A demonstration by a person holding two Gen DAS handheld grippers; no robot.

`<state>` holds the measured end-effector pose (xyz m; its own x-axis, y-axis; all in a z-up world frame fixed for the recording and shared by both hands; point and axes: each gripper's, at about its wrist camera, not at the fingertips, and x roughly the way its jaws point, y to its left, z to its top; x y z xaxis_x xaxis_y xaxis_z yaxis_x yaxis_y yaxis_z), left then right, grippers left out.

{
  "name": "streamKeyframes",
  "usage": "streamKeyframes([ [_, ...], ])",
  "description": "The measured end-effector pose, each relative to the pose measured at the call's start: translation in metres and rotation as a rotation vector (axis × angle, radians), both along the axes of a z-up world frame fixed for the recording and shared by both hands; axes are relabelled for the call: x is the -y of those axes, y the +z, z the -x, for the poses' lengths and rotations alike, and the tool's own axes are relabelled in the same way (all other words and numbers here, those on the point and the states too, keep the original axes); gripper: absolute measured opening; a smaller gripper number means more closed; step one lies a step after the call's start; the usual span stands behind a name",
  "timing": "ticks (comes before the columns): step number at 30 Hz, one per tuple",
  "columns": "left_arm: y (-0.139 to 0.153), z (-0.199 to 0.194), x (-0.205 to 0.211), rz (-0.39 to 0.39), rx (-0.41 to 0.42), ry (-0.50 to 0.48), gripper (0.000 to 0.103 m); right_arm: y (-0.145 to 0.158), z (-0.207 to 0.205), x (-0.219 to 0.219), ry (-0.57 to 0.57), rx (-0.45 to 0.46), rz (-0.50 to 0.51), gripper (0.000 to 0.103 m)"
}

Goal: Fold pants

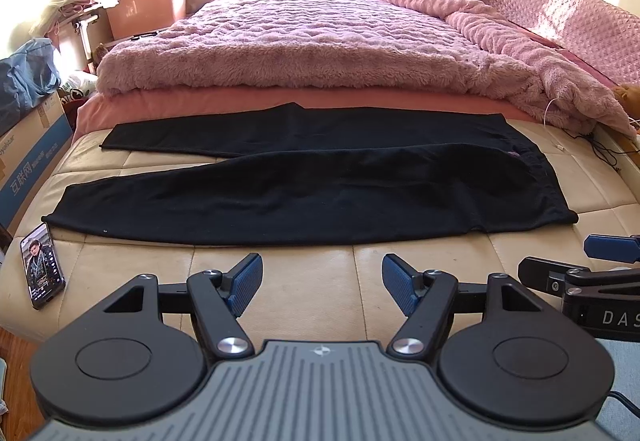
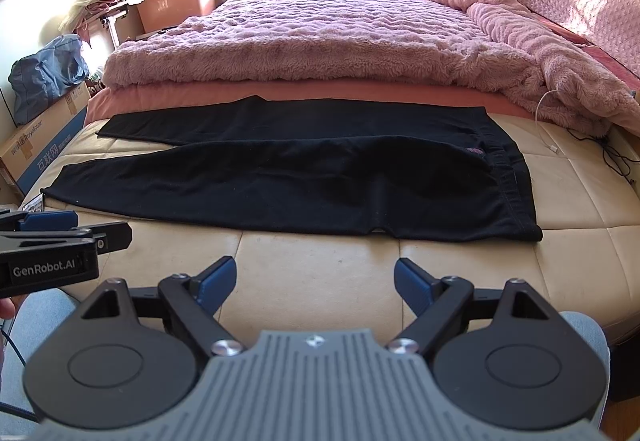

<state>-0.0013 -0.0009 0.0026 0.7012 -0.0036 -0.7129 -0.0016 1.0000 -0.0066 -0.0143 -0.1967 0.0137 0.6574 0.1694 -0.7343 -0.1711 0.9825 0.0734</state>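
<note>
Black pants (image 1: 304, 185) lie flat on the cream leather bench (image 1: 280, 281), legs pointing left and spread apart, waistband at the right; they also show in the right wrist view (image 2: 304, 177). My left gripper (image 1: 322, 283) is open and empty, hovering above the bench just short of the pants' near edge. My right gripper (image 2: 315, 283) is open and empty, also short of the near edge, close to the waist end. Each gripper shows at the side of the other's view: the right one (image 1: 580, 261), the left one (image 2: 68, 229).
A phone (image 1: 42, 265) lies on the bench's left front corner. A fluffy pink blanket (image 1: 320, 41) covers the bed behind the pants. White and black cables (image 2: 576, 137) trail at the right. Boxes and bags (image 1: 32, 113) stand at the left.
</note>
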Motion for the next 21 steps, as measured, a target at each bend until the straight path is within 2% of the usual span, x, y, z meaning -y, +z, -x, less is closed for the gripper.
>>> streamKeyframes([
  [21,-0.0002,0.0002,-0.0009,0.002,0.001,-0.001,0.081,0.0007,0.002,-0.0008,-0.001,0.0,-0.001,0.082],
])
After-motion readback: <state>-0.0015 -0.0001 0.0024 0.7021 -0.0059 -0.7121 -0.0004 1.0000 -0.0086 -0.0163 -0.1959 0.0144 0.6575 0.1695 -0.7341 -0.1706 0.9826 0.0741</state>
